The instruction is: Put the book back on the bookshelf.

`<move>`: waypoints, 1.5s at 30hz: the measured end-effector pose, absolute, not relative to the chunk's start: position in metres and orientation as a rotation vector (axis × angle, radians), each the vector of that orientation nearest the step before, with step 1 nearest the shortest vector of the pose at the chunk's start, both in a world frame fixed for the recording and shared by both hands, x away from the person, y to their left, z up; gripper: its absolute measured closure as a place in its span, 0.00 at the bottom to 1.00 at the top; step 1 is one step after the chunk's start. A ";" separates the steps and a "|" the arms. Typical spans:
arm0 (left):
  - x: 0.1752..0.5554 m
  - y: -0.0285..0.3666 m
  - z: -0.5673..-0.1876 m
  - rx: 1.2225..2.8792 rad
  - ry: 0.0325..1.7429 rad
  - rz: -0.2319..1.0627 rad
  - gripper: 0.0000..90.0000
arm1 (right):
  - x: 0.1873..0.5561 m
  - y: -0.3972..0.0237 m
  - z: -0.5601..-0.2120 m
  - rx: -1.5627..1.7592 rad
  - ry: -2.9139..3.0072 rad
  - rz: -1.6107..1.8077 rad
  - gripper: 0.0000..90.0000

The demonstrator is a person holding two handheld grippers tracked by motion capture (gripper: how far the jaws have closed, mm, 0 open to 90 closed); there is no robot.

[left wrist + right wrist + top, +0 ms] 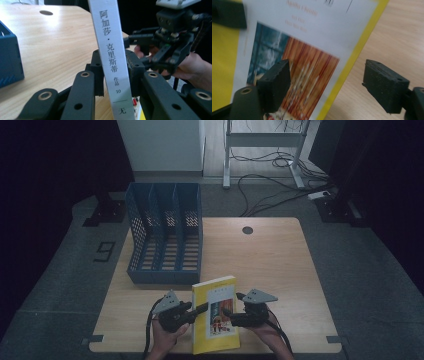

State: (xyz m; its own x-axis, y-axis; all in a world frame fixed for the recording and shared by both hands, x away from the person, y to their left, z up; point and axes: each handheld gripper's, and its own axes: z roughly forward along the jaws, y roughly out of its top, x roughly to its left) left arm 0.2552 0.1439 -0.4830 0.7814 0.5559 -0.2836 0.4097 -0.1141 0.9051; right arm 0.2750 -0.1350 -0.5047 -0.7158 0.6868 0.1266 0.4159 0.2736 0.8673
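A yellow book (215, 320) with a picture on its white cover sits at the table's front edge, its spine turned left. My left gripper (202, 309) is shut on the book's spine (110, 42), and in the left gripper view both pads press on its sides. My right gripper (227, 315) comes in from the right and is open. In the right gripper view its jaws stand wide astride the book's yellow edge (352, 57), one pad over the cover (307, 50), the other over bare wood. The right gripper (136, 48) also shows behind the spine.
A blue three-slot file organiser (165, 240) stands at the table's back left, its corner (8, 57) near my left gripper. The wooden table (270, 255) has a round cable hole (247, 230) at the back. Cables and a desk frame lie on the floor beyond.
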 end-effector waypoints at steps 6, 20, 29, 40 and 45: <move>0.253 0.149 -0.477 1.709 0.748 0.170 0.82 | 0.275 -0.129 -0.509 1.008 2.341 1.390 0.18; 0.251 0.149 -0.476 1.703 0.741 0.174 0.83 | 0.281 -0.129 -0.519 1.040 2.379 1.457 0.10; 0.251 0.148 -0.476 1.700 0.737 0.164 0.83 | 0.281 -0.126 -0.520 1.023 2.372 1.503 0.07; 0.251 0.148 -0.476 1.705 0.731 0.162 0.83 | 0.271 -0.120 -0.512 0.898 2.342 1.517 0.14; 0.250 0.148 -0.475 1.701 0.711 0.160 0.83 | 0.265 -0.123 -0.497 0.938 2.267 1.508 0.16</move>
State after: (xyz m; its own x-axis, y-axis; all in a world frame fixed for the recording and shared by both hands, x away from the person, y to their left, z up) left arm 0.2497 0.1475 -0.4747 0.8021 0.5338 -0.2677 0.3672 -0.0874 0.9260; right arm 0.2653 -0.1225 -0.4966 -0.7576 0.6393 0.1319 0.3687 0.2524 0.8946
